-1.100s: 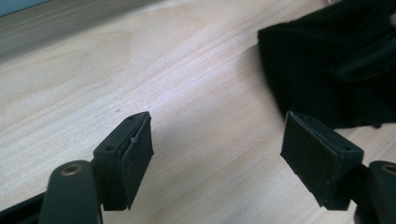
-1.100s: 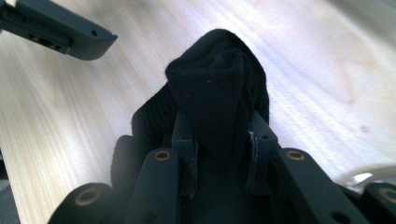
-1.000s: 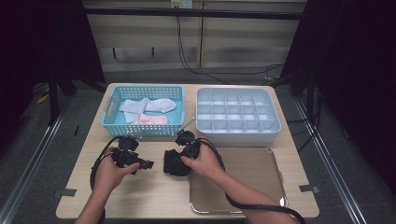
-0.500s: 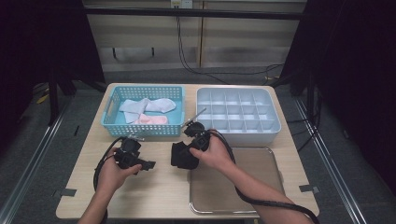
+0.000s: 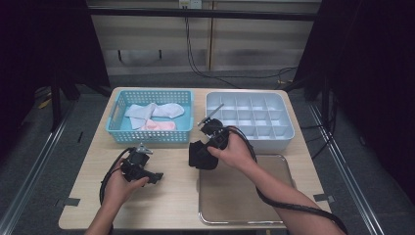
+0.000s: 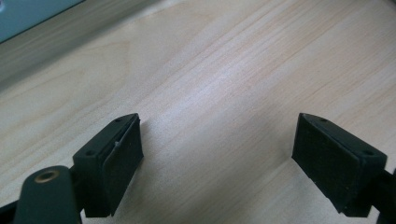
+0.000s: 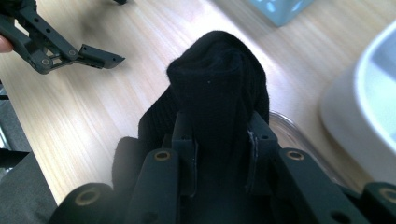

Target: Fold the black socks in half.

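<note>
The right gripper [image 5: 208, 147] is clamped on a black sock [image 7: 219, 88] and holds it up off the table [image 5: 171, 205], near the tray [image 5: 244, 196] and the grey box [image 5: 274, 132]. The left gripper [image 6: 217, 163] sits low over bare wood. Its jaws have just been opening, with nothing between them.

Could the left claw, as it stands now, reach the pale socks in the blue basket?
Probably yes. The left claw stands open with nothing between its jaws, and bare table lies between it and the blue plastic basket holding the pale socks.
</note>
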The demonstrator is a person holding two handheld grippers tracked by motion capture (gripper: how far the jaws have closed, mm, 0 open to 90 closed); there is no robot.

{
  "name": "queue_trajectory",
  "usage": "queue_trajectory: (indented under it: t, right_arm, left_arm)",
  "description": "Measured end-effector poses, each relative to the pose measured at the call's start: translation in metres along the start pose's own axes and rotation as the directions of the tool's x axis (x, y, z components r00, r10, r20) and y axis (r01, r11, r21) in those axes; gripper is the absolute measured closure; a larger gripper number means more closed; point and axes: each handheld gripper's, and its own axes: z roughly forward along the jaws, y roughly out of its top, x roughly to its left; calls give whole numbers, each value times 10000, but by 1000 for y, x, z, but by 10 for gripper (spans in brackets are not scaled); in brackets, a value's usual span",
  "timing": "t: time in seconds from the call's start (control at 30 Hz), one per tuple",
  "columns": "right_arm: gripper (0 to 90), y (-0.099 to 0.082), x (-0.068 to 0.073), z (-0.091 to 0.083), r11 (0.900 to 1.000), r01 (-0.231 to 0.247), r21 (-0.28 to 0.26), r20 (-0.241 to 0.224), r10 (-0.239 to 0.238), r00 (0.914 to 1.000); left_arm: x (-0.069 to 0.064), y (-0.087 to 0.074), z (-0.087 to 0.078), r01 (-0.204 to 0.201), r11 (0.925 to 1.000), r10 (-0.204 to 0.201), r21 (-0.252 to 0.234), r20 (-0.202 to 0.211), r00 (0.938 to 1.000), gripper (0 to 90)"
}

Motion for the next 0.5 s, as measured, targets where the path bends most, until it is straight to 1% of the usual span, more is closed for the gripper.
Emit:
queue_trajectory:
  t: [0.03, 0.1, 0.13, 0.17, 0.2, 0.23, 0.27, 0.3, 0.33, 0.37, 0.4, 0.43, 0.5]
  right_arm:
    - [705, 0, 0, 0, 10000, 0, 0, 0, 0, 10000]
    - [705, 1, -2, -5, 10000, 5, 48, 37, -5, 10000]
    - [705, 2, -3, -10, 10000, 7, 64, 138, -8, 9999]
    - [705, 2, -3, -10, 10000, 7, 64, 138, -8, 9999]
    - [705, 2, -4, -13, 10000, 4, 79, 166, -5, 9999]
    - [705, 3, -5, -16, 10000, 10, 82, 231, -12, 9997]
    - [705, 3, -8, -22, 10000, -41, 7, 270, 40, 9996]
    - [705, 3, -8, -22, 10000, -41, 7, 270, 40, 9996]
    - [705, 4, -9, -24, 10000, -30, -12, 326, 30, 9995]
    - [704, 4, -11, -27, 9999, -115, -84, 301, 118, 9995]
    - [704, 5, -13, -33, 9998, -136, -141, 367, 141, 9992]
    - [704, 5, -13, -33, 9998, -136, -141, 367, 141, 9992]
    - [704, 7, -17, -39, 9997, -173, -191, 540, 183, 9984]
  left_arm:
    - [0, 0, 0, 0, 10000, 0, 0, 0, 10000, 151]
    - [-3, -1, 1, -298, 9995, 298, -34, -209, 9993, 145]
    - [-6, -2, 4, -452, 9989, 449, -84, -236, 9987, 103]
    - [-6, -2, 4, -452, 9989, 449, -84, -236, 9987, 73]
    - [-7, -3, 5, -447, 9989, 444, -134, -245, 9987, 73]
    - [-8, -4, 5, -474, 9987, 470, -178, -231, 9986, 49]
    - [-8, -5, 6, -459, 9986, 450, -252, -332, 9984, 28]
    - [-8, -5, 6, -459, 9986, 450, -252, -332, 9984, 20]
    - [-8, -6, 7, -463, 9983, 454, -352, -280, 9986, 20]
    - [-8, -7, 8, -365, 9983, 354, -449, -264, 9990, 9]
    - [-8, -7, 8, -395, 9980, 381, -501, -285, 9989, 0]
    - [-8, -7, 8, -395, 9980, 381, -501, -285, 9989, 0]
    - [-8, -8, 8, -388, 9973, 370, -622, -294, 9989, 0]
